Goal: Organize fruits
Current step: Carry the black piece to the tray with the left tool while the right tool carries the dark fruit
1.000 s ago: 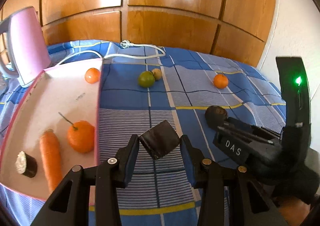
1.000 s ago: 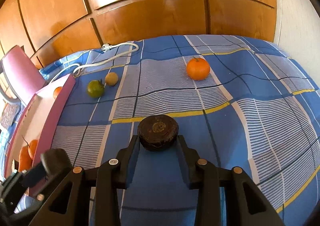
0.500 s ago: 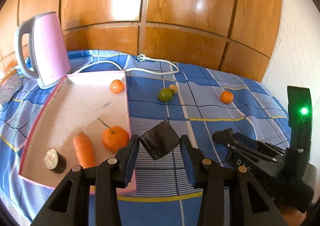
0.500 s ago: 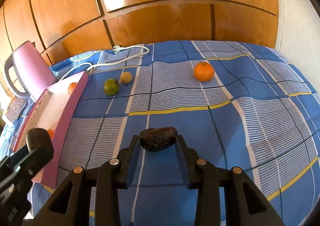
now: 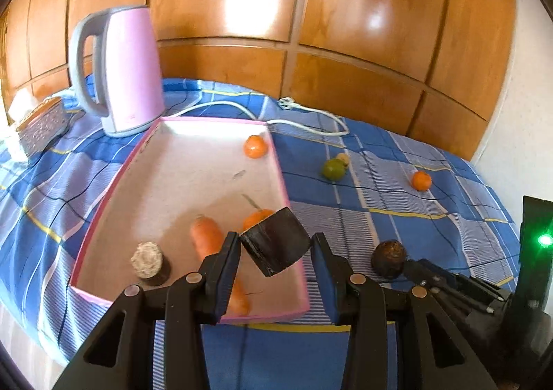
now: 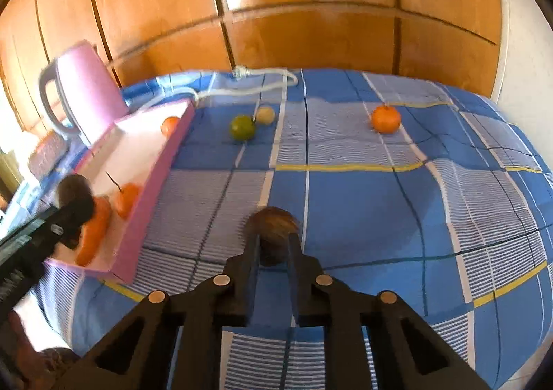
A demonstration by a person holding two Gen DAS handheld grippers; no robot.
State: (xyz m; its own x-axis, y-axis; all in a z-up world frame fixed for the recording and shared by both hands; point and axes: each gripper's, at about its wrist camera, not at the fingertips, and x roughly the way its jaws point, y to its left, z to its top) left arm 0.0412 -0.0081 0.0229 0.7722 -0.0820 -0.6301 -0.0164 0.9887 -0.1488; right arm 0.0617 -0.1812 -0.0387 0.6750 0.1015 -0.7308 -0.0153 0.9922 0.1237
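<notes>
My left gripper (image 5: 274, 251) is shut on a dark cut chunk (image 5: 274, 241), held over the near right corner of the pink-rimmed tray (image 5: 280, 176). The tray holds two tangerines (image 5: 255, 146), a carrot (image 5: 207, 238) and a dark stub with a pale cut face (image 5: 150, 264). My right gripper (image 6: 274, 245) has its jaws closing narrow on a dark brown round fruit (image 6: 274, 226), lifted over the blue checked cloth right of the tray. On the cloth lie a green fruit (image 6: 243, 127), a small yellowish fruit (image 6: 265, 114) and a tangerine (image 6: 386, 119).
A pink kettle (image 5: 128, 68) stands behind the tray's far left corner, its white cable (image 5: 304, 113) running along the back of the cloth. A silvery box (image 5: 41, 124) sits at far left. Wooden cabinet doors close off the back. The table's front edge is near.
Both grippers drew back and left, so the tray fills more of the left view and the chunk now hangs over it. The right jaws narrowed on the brown fruit.
</notes>
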